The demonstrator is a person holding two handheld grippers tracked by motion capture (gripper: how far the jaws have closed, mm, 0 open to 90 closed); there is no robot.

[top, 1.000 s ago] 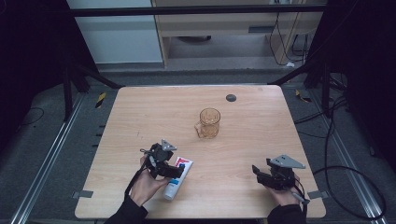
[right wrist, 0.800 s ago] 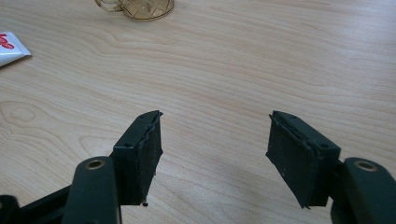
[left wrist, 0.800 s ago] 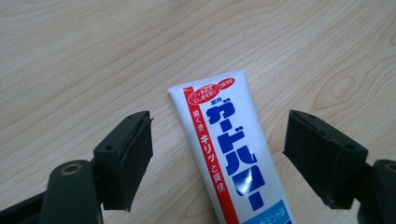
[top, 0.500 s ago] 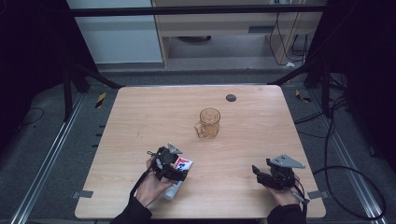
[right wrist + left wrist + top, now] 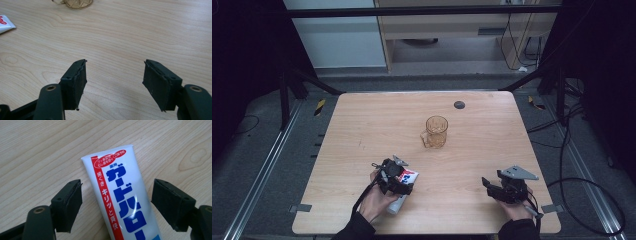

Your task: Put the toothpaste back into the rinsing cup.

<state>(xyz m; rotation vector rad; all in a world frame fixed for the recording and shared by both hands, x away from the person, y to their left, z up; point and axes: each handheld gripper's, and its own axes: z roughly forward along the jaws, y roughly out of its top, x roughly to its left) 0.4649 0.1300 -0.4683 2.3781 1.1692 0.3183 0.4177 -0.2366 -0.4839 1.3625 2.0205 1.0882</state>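
- The toothpaste tube (image 5: pixel 122 195) is lying flat on the wooden table (image 5: pixel 362 130), white with a red stripe and blue lettering, crimped flat end pointing away from the person. Taking the amber glass mug (image 5: pixel 436 132) as the landmark: the tube sits well apart from it, toward the person and off to the left.
- The left gripper (image 5: pixel 116 203) is right over the tube, straddling it. Jaws are spread wide with the tube running between them, and there's bare wood visible on both sides of the tube, so the pads aren't pressing on it. Nothing's grabbed.
- In the high view the left hand (image 5: pixel 374 200) and that gripper cover the tube's middle, with the printed end poking out toward the mug.
- The right gripper (image 5: pixel 507 186) rests near the table's front edge, toward the person and to the right of the mug, well apart from it. Jaws parted, just plain wood between them, holding nothing.
- The small dark round disc (image 5: pixel 459 105) sits beyond the mug, near the far edge.
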